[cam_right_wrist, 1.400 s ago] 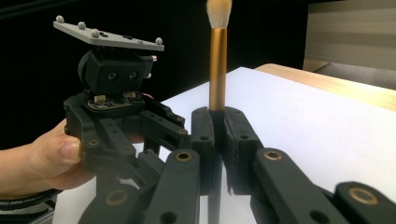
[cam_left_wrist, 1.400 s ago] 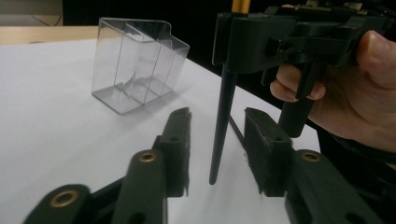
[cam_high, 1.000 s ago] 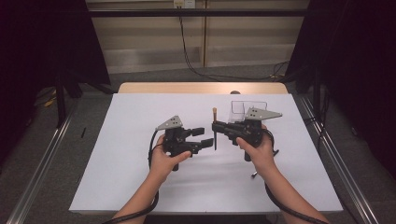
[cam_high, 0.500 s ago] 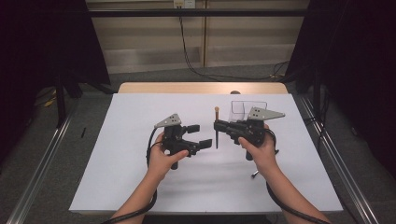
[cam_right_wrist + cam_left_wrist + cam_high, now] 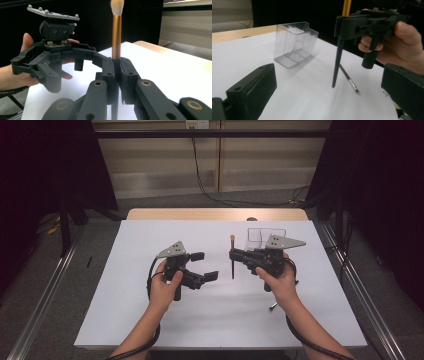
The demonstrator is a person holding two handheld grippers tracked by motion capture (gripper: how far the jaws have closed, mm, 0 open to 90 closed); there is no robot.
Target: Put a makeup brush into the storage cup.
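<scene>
**Makeup brush held upright over white table, right gripper**

Makeup brush [image 5: 116,30]: dark tapered handle, copper-gold ferrule, pale bristle tuft at the top. It is held upright, clamped at the handle between the closed jaws of the right gripper [image 5: 117,72]. In the high view the brush [image 5: 232,257] is seen near the middle of the table, just left of the right gripper [image 5: 237,256]; in the left gripper view the handle tip [image 5: 334,86] is at or just above the white surface, contact not determinable.

Right hand [image 5: 276,279]: wrapped around the right gripper's handle.

Left gripper [image 5: 204,266]: held in the left hand [image 5: 164,287], jaws spread apart with nothing between them, placed left of the brush and apart from it. It is also seen from the right gripper view [image 5: 87,53].

Clear plastic container [image 5: 294,45]: open-topped, with an inner divider, standing on the table beyond the right gripper. High view [image 5: 260,236]: partly hidden by the gripper's grey plate.

Second brush [image 5: 349,81]: thin, dark, metal ferrule, lying flat on the table just beside the upright brush's tip.

Table [image 5: 150,235]: white top, wooden far edge.
</scene>
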